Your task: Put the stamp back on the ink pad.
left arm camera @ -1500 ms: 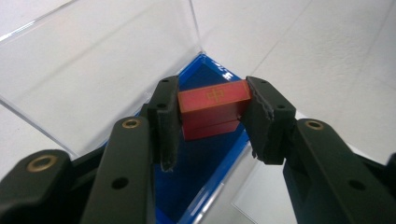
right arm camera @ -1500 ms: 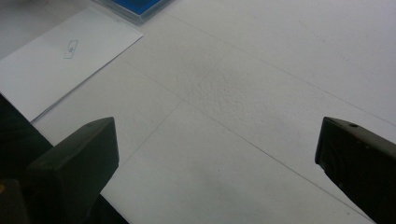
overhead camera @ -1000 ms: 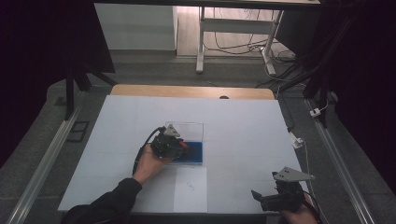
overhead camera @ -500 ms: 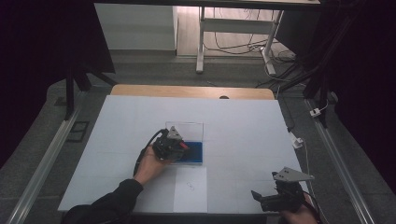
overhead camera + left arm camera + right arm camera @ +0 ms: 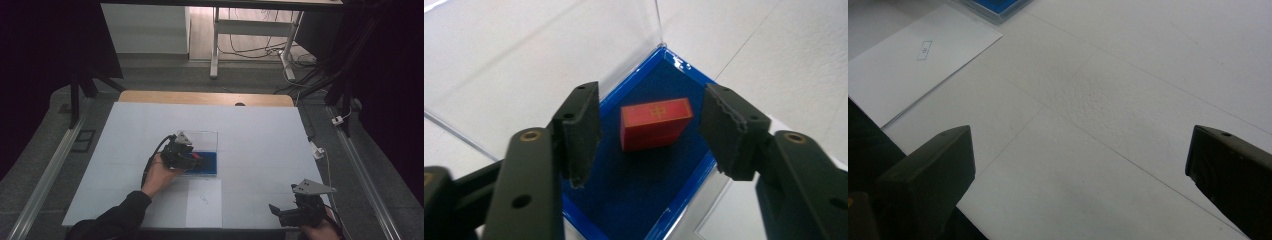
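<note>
Over the box (image 5: 659, 200), our left gripper (image 5: 649, 127) has just been opening, red block (image 5: 655, 123) loose between the jaws, so we lift straight up without nudging it.

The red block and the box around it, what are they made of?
The red block looks like painted wood or plastic: matte, sharp-edged, with gold lines on top. The box seems clear glossy plastic, since its walls are see-through. Its blue floor looks like soft felt.

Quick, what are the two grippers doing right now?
Left hand-held gripper: open, jaws just opening, red block lies loose between them.
Right hand-held gripper: open, holding nothing.
</note>
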`<state>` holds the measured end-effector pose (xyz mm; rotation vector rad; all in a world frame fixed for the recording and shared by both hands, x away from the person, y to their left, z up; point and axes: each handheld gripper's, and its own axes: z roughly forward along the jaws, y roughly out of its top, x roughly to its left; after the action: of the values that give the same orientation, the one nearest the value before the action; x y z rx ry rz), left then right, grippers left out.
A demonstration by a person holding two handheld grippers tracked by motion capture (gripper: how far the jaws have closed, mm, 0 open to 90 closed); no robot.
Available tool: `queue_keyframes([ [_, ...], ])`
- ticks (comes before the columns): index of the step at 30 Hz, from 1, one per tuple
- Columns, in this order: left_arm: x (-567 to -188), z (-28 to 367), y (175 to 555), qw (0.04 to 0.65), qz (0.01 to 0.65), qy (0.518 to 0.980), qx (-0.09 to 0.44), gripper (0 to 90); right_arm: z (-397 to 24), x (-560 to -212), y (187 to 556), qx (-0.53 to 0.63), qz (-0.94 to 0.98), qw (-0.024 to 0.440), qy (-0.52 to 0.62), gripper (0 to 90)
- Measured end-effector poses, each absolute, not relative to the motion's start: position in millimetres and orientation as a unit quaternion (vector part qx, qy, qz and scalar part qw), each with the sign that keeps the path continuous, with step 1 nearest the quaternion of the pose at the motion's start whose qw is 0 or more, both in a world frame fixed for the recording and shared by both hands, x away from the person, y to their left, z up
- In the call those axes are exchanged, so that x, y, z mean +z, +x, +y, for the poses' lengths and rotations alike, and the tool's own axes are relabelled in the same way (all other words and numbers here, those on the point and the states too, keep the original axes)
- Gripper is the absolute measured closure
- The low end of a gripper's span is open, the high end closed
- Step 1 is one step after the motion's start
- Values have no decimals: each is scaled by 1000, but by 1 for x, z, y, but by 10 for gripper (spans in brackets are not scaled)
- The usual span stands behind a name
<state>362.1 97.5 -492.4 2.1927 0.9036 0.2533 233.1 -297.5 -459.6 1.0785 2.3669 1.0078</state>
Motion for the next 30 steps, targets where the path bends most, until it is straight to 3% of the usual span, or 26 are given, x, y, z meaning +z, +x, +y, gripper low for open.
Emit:
queue_keyframes([
  [17,-477,109,353,413,355,837,62,144,-298,-460,233,357,835,174,381,0],
  [30,-468,117,343,419,355,834,48,29,-298,-459,233,358,834,174,383,0],
])
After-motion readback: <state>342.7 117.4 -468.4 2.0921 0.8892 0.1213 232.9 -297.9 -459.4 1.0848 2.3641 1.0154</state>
